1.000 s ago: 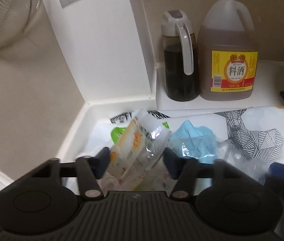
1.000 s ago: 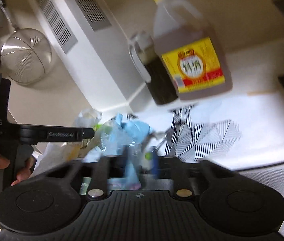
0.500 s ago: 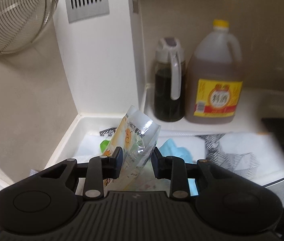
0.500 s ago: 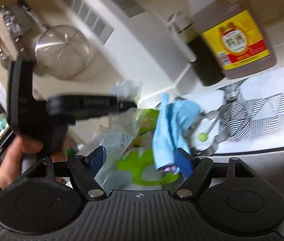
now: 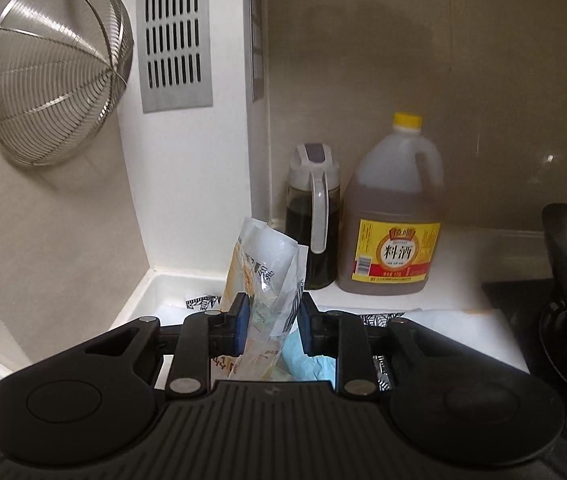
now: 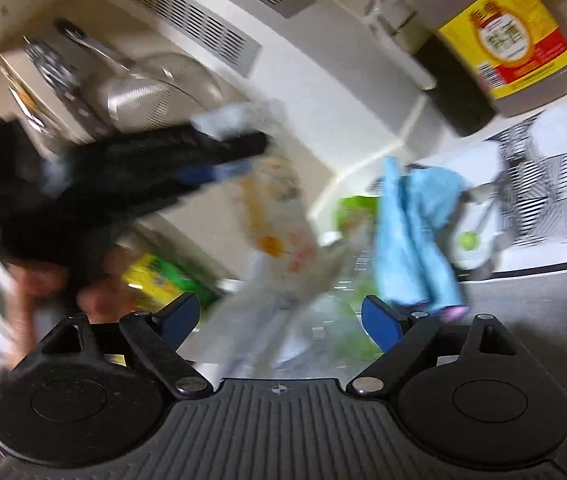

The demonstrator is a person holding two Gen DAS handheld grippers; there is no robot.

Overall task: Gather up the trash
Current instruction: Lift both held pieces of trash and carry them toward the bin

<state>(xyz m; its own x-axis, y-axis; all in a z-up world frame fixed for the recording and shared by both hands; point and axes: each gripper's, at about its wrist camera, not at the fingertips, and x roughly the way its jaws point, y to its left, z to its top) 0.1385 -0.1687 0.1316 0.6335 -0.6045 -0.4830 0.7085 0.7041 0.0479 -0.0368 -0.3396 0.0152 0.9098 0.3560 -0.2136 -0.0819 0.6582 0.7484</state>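
Left wrist view: the left gripper (image 5: 270, 317) has its jaws closing, pads pressed on a crumpled plastic wrapper (image 5: 264, 276) held upright above the white surface (image 5: 463, 280), near a dark oil jug (image 5: 312, 216) and a cooking wine bottle (image 5: 393, 216).

Right wrist view, blurred: the right gripper (image 6: 281, 318) has its jaws wide and opening; clear plastic trash (image 6: 279, 320) hangs between them, untouched, with a blue cloth (image 6: 415, 232) just beside.

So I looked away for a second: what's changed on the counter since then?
The left gripper closed on the snack wrapper and lifted it off the pile; its jaws are closing further. The right gripper is opening, gripping nothing. The cooking wine jug and sauce dispenser stayed put.
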